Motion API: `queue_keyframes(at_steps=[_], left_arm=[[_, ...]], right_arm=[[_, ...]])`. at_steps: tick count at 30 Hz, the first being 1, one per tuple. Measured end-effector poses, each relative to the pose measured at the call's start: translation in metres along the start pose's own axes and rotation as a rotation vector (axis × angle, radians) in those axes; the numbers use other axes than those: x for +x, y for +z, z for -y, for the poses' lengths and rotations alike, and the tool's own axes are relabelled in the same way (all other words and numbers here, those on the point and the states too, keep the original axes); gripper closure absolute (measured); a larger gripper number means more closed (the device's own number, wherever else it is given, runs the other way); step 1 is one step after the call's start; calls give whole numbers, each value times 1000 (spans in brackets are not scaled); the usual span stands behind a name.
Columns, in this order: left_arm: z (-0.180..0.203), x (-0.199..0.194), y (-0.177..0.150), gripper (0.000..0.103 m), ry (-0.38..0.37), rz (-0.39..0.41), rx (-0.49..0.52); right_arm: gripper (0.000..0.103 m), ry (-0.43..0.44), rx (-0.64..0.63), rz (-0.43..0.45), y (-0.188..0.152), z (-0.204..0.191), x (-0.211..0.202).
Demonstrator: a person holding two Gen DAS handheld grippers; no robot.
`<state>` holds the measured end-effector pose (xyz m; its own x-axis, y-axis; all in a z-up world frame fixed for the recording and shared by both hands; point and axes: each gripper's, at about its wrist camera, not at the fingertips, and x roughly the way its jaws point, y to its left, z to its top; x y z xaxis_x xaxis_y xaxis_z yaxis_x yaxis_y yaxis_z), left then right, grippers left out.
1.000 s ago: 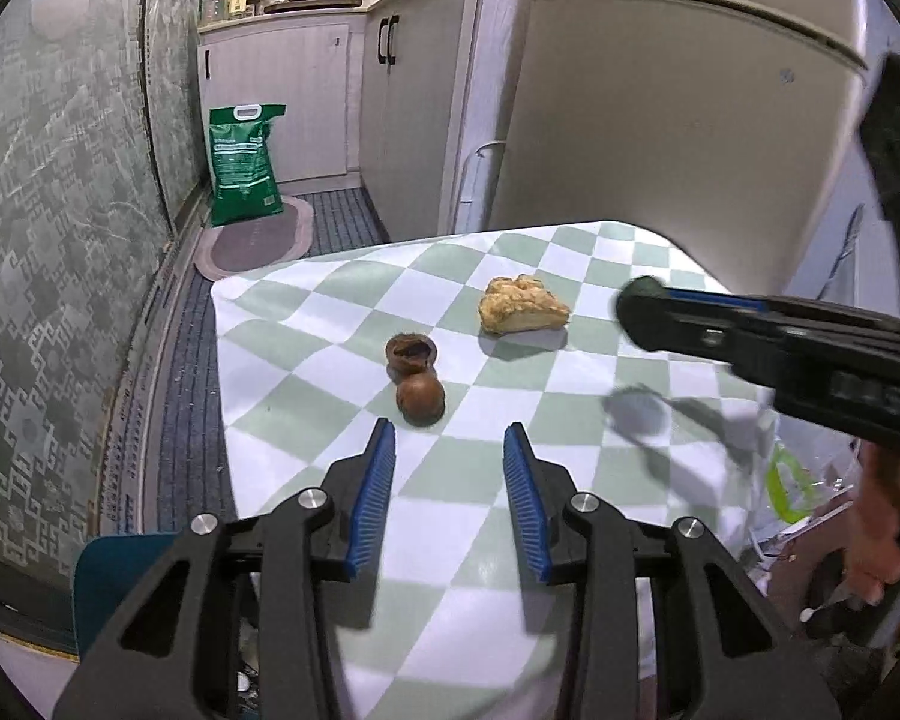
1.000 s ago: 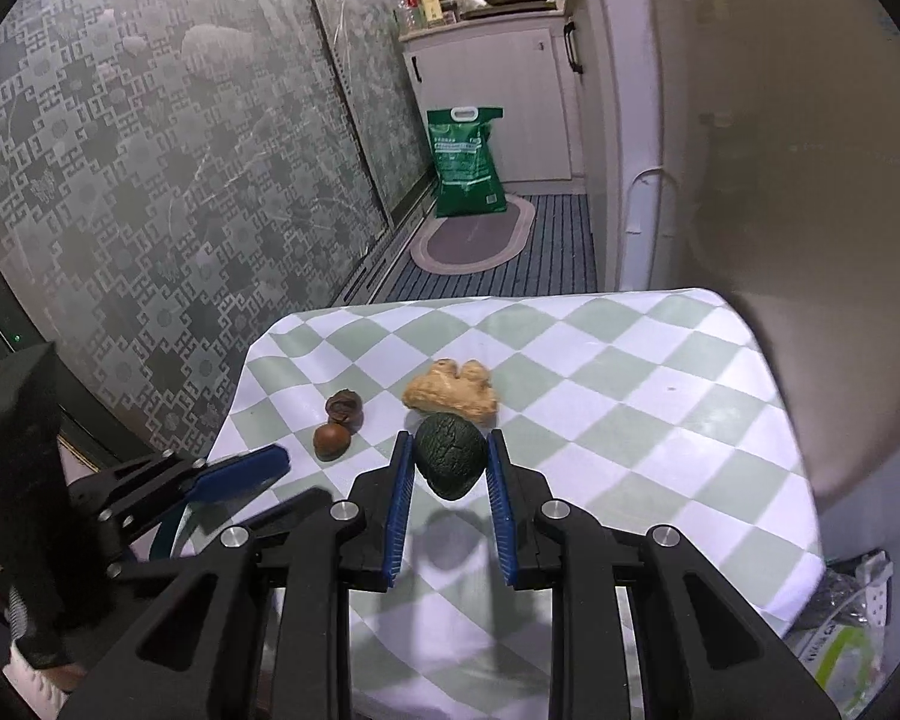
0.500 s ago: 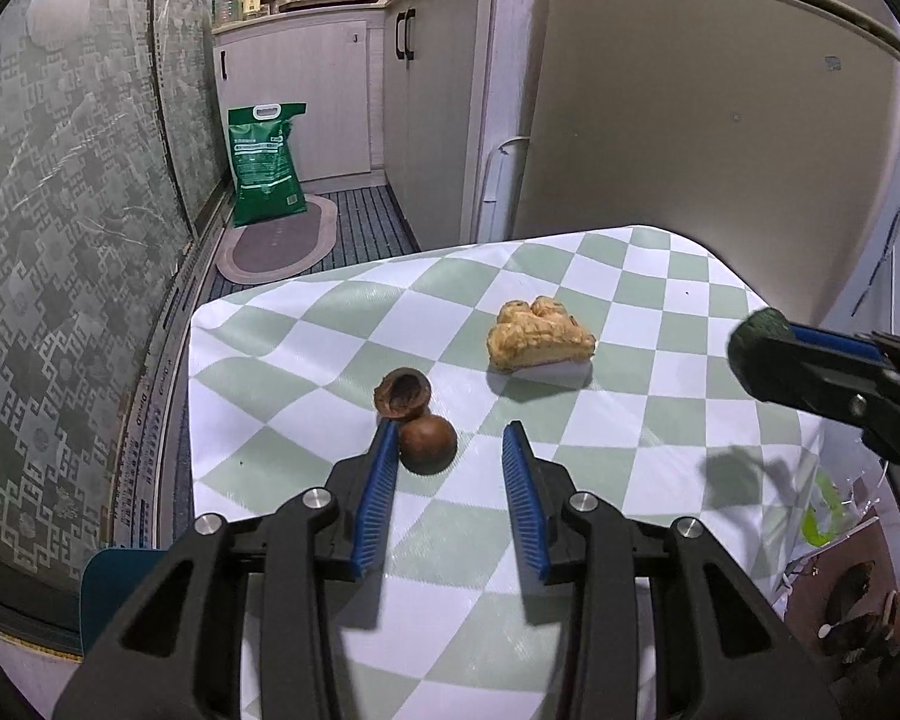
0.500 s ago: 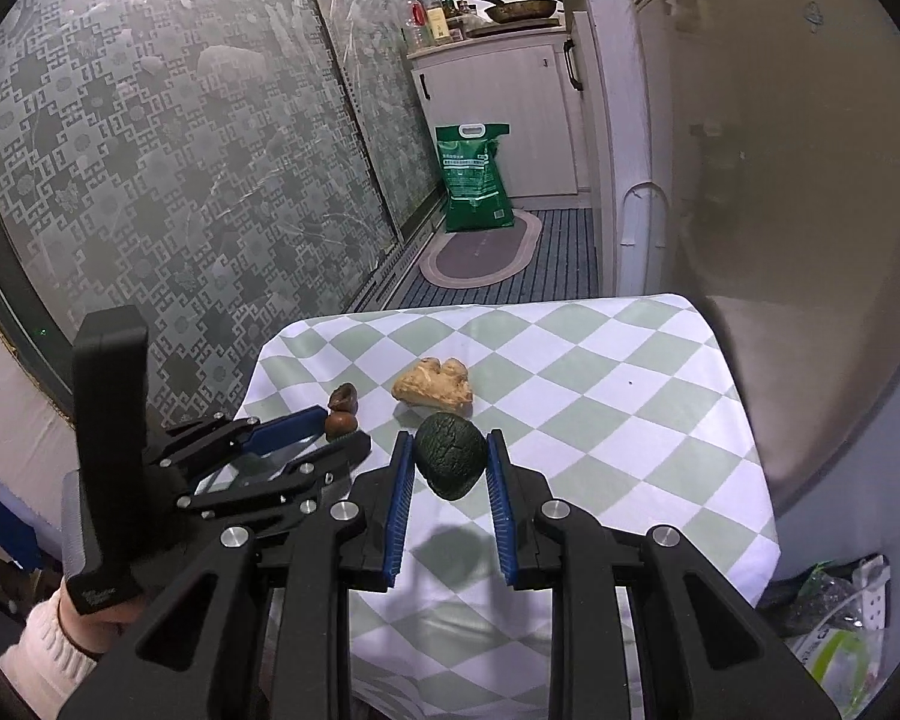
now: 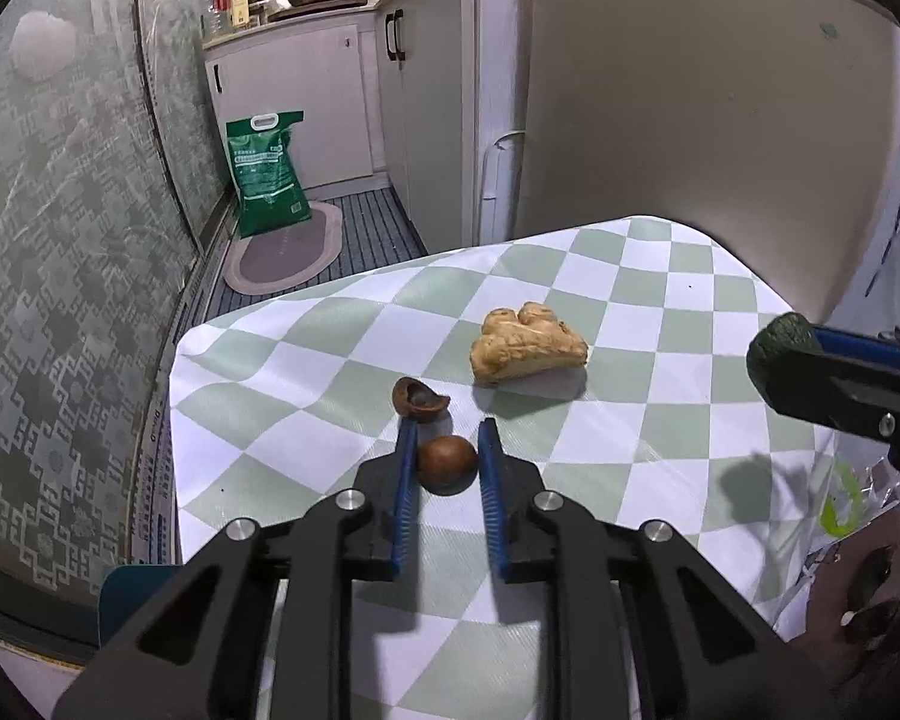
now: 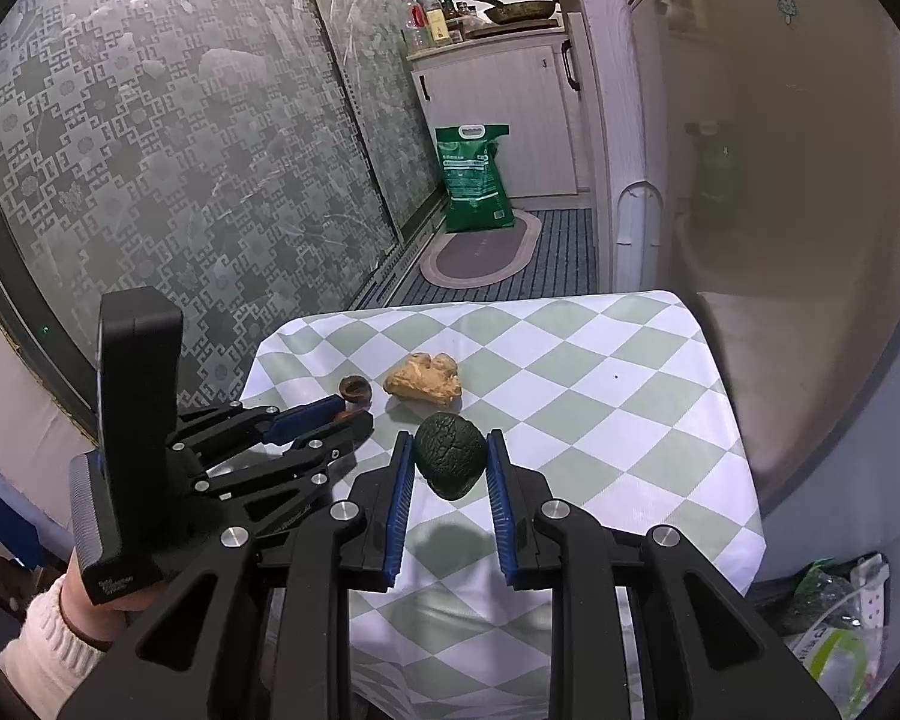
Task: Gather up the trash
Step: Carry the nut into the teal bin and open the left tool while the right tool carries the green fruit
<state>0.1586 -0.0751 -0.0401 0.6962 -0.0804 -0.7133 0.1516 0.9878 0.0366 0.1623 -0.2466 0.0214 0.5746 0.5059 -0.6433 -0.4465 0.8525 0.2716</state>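
Left gripper has slid forward and narrowed, so its jaws now sit either side of the nut. Right gripper pulled back toward the table's near-right edge.

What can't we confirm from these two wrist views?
- Left wrist view: whether the left gripper pads touch the round brown nut; jaws flank it.
- Right wrist view: that nut sits hidden behind the left gripper's fingers.
- Left wrist view: the dark green wrinkled avocado is mostly covered by the right gripper.
- Both views: no trash bin visible; clutter at the lower right edge is cropped.
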Motion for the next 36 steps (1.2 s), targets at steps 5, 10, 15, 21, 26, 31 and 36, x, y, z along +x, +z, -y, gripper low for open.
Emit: queue_keyframes(at_steps=[5,10,15,21,26,31,36], left_arm=[[-5,-6,-4,82,-29,1,-17],[-11,-28,-5,82,-58,55,-30],[-27,-47,-6,82,-65,91,-53],[-64,-60,-19,82,-35,99,-103],[-96,-65,-33,82,-10,86,-139],[-125,-67,-50,82,6,62,-175],[-149,-65,-72,82,19,26,-203]], right_arm=[[79,-9,-9,-4,0,-4,2],[79,-16,-25,-12,2,-13,7],[79,-14,-52,-24,4,-29,16],[79,-4,-89,-29,11,-56,24],[79,7,-131,-25,18,-84,30],[79,16,-174,-25,24,-114,38],[79,25,-213,-34,28,-141,48]])
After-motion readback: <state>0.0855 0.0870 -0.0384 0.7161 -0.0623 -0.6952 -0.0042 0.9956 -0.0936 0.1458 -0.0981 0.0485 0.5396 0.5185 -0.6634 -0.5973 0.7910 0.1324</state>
